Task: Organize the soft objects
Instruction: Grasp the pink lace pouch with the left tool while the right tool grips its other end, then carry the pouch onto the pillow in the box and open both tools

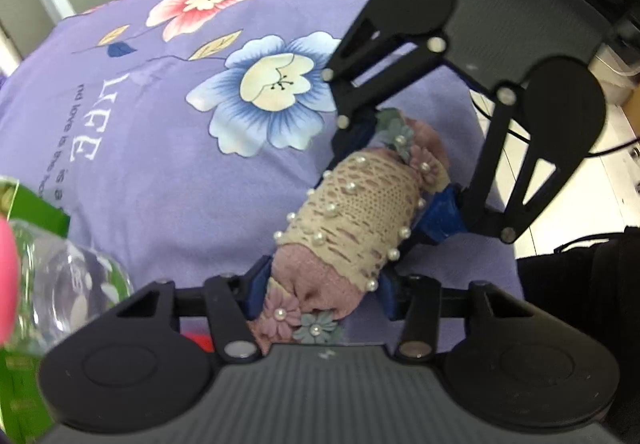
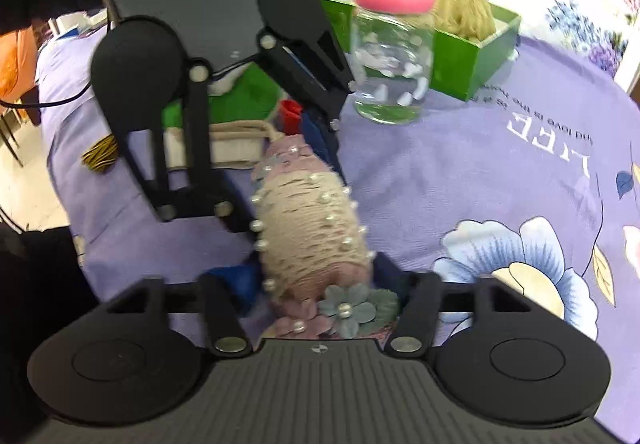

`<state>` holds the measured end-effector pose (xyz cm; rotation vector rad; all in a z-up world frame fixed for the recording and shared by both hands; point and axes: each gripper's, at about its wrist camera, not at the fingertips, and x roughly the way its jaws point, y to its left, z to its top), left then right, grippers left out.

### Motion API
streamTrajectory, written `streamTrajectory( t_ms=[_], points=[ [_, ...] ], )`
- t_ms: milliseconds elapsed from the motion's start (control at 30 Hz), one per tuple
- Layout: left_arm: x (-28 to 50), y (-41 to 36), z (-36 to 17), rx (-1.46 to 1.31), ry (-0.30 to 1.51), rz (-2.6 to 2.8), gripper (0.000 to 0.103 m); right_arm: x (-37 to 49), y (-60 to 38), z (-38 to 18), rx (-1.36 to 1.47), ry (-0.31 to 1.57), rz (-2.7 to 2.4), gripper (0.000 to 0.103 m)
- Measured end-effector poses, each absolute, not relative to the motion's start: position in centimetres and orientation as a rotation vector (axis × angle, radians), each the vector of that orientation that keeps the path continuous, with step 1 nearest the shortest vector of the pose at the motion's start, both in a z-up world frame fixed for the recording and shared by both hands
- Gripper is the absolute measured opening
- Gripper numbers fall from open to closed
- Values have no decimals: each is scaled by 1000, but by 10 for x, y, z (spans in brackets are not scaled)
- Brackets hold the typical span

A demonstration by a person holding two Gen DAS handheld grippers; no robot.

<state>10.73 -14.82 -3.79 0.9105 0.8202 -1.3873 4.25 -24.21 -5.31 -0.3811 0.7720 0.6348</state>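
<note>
I'm pinching the rolled pink lace cloth (image 1: 352, 220) at both ends, left gripper (image 1: 320, 292) low in its frame, right gripper (image 2: 316, 284) likewise, probably keeping the roll tight over the purple flowered sheet (image 1: 160, 164), green box (image 2: 472, 56) waiting upper right.

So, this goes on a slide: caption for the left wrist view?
Both grippers, left and right, clamp opposite ends of a pearl-trimmed lace roll on a purple floral cloth.

Headband (image 1: 352, 220): matt pink knit, beige lace wrap, glossy pearl beads, cloth flowers. Tablecloth (image 1: 160, 148): smooth matt purple cloth. Jar (image 2: 392, 56): clear glossy, pink lid. Grippers: matt black plastic, metal rivets.
</note>
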Motion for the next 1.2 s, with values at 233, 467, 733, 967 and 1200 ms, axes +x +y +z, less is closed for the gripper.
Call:
streamTrajectory(
  t_ms=[233, 467, 733, 967, 1200],
  points=[
    [82, -126, -3, 881, 719, -1315, 50, 17, -229, -24, -463, 707, 610, 33],
    [124, -85, 79, 870, 527, -1087, 51, 71, -192, 54, -669, 530, 604, 34],
    [262, -47, 112, 841, 540, -800, 57, 233, -139, 99, -822, 466, 702, 37],
    [352, -7, 66, 680, 721, -704, 92, 327, -136, 60, -702, 626, 754, 39],
    [339, 11, 83, 590, 676, -648, 92, 308, -153, 78, -620, 552, 679, 40]
  ],
)
